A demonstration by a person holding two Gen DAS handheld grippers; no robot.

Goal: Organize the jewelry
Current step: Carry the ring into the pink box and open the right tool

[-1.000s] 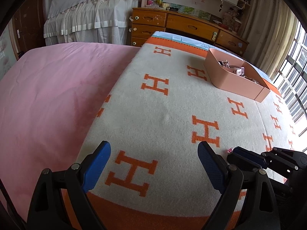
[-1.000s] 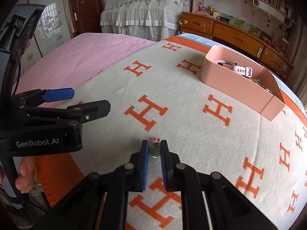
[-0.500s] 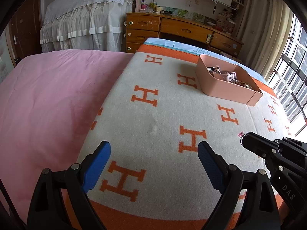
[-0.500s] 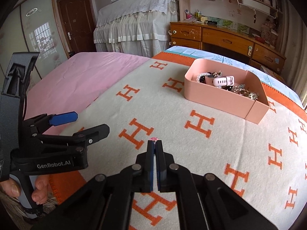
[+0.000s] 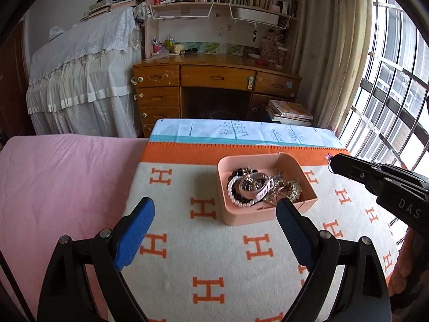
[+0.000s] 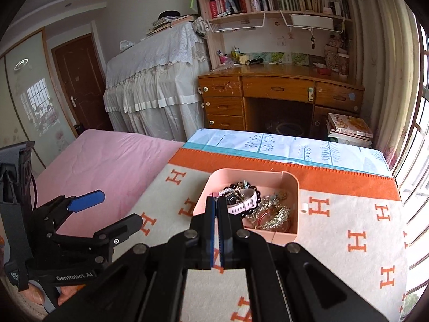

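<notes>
A pink box [image 5: 236, 216] [image 6: 291, 185] holding a pearl bracelet, a pale pink watch [image 5: 257, 187] [image 6: 242, 204] and gold chains stands on the white and orange H-pattern blanket [image 5: 203, 252] [image 6: 348, 228]. My right gripper [image 6: 216, 201] [image 5: 332, 162] is shut on a small ring with a pink stone [image 6: 213, 194] [image 5: 328, 157], held in the air by the box's near left rim. My left gripper [image 5: 214, 214] is open and empty, above the blanket in front of the box.
A pink sheet [image 5: 59, 187] covers the bed to the left. A wooden desk [image 5: 214, 80] with shelves stands beyond the bed's end, a white draped cabinet [image 5: 80, 80] to its left, a barred window [image 5: 388, 94] at right.
Both grippers rose and moved forward toward the pink box. My right gripper closed on the ring a second ago and has carried it up off the blanket to the box.
</notes>
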